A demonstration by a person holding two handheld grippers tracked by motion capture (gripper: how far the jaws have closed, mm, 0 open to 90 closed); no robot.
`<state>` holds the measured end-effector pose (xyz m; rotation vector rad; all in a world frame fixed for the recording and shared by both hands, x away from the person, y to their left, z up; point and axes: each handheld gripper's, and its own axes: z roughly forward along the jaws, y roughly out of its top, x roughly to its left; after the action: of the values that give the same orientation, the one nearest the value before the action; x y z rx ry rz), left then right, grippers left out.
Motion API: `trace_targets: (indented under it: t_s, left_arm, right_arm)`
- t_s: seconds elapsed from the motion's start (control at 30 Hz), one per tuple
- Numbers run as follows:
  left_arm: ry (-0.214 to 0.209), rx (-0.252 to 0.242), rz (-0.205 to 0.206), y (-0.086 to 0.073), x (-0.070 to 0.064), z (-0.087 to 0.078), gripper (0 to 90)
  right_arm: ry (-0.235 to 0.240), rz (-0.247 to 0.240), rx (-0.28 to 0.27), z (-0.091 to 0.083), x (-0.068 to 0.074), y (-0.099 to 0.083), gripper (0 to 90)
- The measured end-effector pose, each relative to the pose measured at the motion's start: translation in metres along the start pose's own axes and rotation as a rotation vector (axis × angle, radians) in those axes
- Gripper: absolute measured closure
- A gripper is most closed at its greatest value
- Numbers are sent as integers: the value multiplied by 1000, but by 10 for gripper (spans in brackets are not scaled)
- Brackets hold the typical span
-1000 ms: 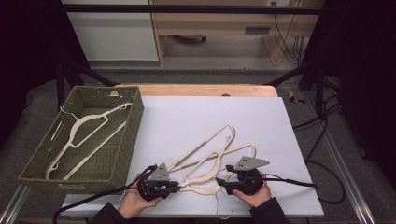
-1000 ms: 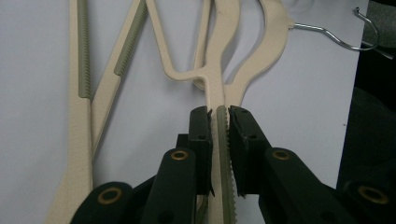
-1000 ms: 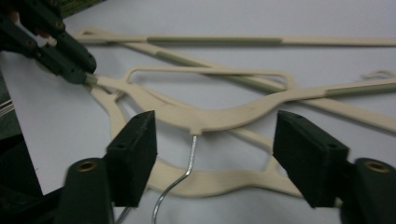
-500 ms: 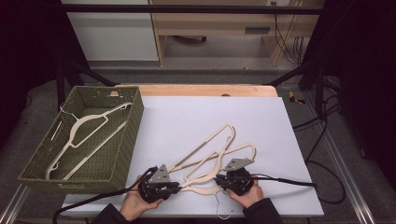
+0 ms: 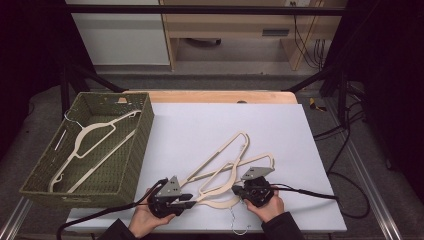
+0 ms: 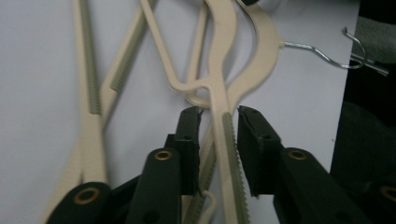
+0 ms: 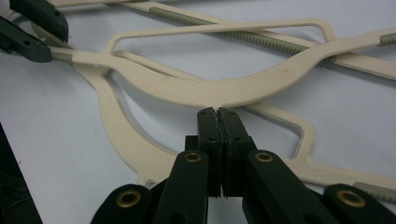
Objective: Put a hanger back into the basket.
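Note:
Two cream plastic hangers [image 5: 218, 154] lie crossed on the white table near the front edge. My left gripper [image 5: 192, 200] is open, and its jaws straddle a ridged hanger arm [image 6: 225, 140] with a gap on each side [image 6: 219, 116]. My right gripper [image 5: 235, 189] is shut [image 7: 217, 112], its tips at the neck of the top hanger [image 7: 210, 91], where the hook leaves the body. That hook's wire is hidden between the pads. The lower hanger's wire hook [image 5: 239, 227] lies free by the table's front edge [image 6: 327, 53].
A green woven basket [image 5: 132, 155] stands at the table's left and holds another cream hanger [image 5: 95, 132]. Cables trail from both grippers, one over the table's right edge. Bare white surface [image 5: 210, 115] stretches behind the hangers.
My right gripper has slid a little to the left, onto the top hanger's neck. The left gripper and the hangers have hardly moved.

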<state>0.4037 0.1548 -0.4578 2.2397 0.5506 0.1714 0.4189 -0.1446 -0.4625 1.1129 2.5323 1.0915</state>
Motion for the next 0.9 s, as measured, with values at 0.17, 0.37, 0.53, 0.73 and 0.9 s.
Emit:
trace_targets:
  t_s: [0.17, 0.37, 0.53, 0.73, 0.9]
  left_arm:
    - [45, -48, 44, 34, -19, -3, 408]
    - [96, 6, 93, 63, -37, 24, 340]
    - [80, 52, 79, 75, -32, 41, 406]
    - [90, 128, 82, 76, -24, 66, 490]
    - [81, 148, 87, 75, -23, 75, 552]
  right_arm:
    - [4, -5, -4, -6, -2, 3, 893]
    - [-1, -14, -16, -14, -2, 5, 893]
    - [-1, -30, -18, -17, -3, 6, 893]
    - [-19, -70, -5, -19, 2, 11, 893]
    - [-27, -73, 2, -21, 2, 13, 893]
